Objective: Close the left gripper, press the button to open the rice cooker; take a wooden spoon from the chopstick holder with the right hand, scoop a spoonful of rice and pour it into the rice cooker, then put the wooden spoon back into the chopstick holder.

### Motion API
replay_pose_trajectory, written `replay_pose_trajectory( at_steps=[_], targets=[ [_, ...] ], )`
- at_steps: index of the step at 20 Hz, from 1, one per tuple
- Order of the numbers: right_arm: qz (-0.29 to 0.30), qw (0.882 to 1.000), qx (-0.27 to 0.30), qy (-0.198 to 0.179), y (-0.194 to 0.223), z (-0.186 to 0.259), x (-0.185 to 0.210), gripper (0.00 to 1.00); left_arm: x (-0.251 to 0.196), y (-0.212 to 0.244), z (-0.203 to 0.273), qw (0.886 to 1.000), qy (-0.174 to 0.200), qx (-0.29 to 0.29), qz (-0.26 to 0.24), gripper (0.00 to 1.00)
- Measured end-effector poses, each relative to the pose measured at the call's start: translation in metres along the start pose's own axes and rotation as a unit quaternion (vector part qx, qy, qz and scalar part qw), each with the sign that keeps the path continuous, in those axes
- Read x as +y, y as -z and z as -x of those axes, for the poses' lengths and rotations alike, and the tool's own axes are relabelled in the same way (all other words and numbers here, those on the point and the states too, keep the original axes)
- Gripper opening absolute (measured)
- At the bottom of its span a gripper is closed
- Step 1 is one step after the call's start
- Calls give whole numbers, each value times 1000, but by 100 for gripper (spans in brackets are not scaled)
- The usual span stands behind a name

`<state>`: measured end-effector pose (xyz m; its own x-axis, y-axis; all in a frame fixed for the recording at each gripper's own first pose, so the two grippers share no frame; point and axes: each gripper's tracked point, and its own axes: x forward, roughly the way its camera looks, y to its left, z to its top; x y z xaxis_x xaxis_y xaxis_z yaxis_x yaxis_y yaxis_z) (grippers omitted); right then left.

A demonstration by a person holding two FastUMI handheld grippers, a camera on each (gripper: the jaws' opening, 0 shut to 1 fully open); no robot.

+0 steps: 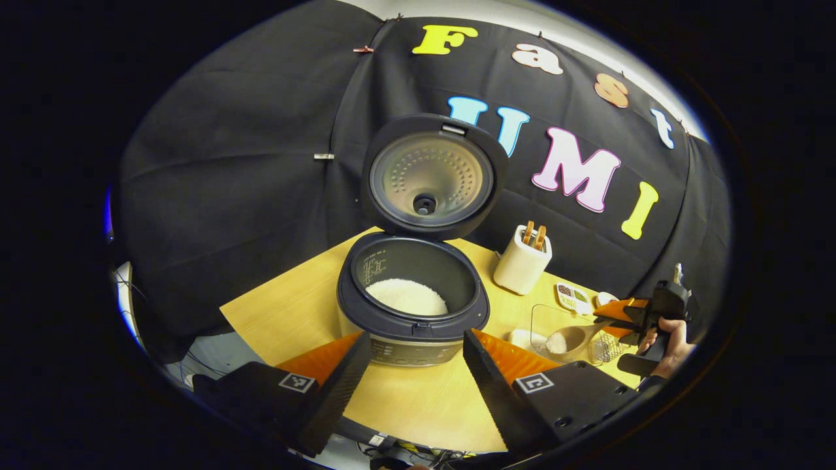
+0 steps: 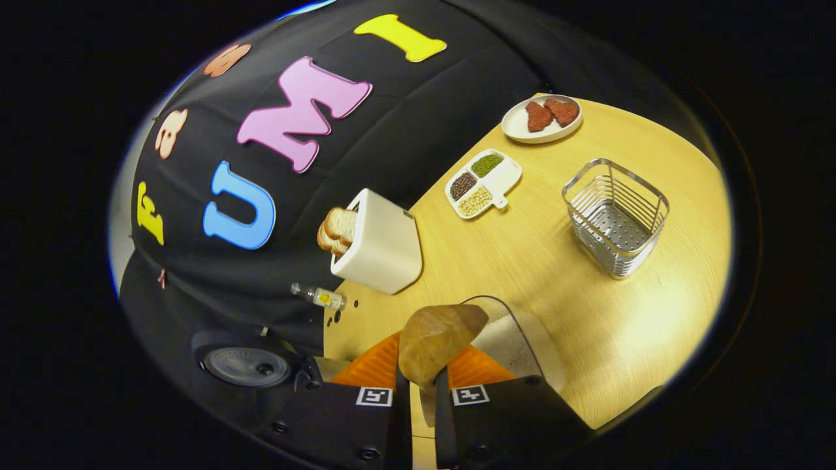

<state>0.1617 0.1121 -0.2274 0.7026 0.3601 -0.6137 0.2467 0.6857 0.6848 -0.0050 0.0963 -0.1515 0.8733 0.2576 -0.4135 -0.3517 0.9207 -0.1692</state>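
Left gripper spread wide, grasping nothing, held low in front of the rice cooker. Cooker lid standing up, white rice lying in the pot. Right gripper clenched on the handle of the wooden spoon, both fingers pressed against it. Seen from the left gripper view, spoon bowl heaped with rice, over the clear rice container. Wire basket well apart on the table, near the toaster with bread.
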Motion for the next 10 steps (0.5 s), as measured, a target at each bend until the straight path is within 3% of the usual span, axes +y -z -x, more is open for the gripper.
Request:
replay_pose_trajectory(
  at_steps=[2,5,10],
  targets=[
    [-30,1000,-7,-1,-11,7,-3,18,0,-5,1,1000,1,-5,-7,92],
    [-71,997,-16,-11,-23,17,3,18,2,-12,1,1000,4,-11,-11,95],
    [-118,992,-24,-41,-30,31,33,18,6,-19,1,1000,15,-15,-21,95]
  ],
)
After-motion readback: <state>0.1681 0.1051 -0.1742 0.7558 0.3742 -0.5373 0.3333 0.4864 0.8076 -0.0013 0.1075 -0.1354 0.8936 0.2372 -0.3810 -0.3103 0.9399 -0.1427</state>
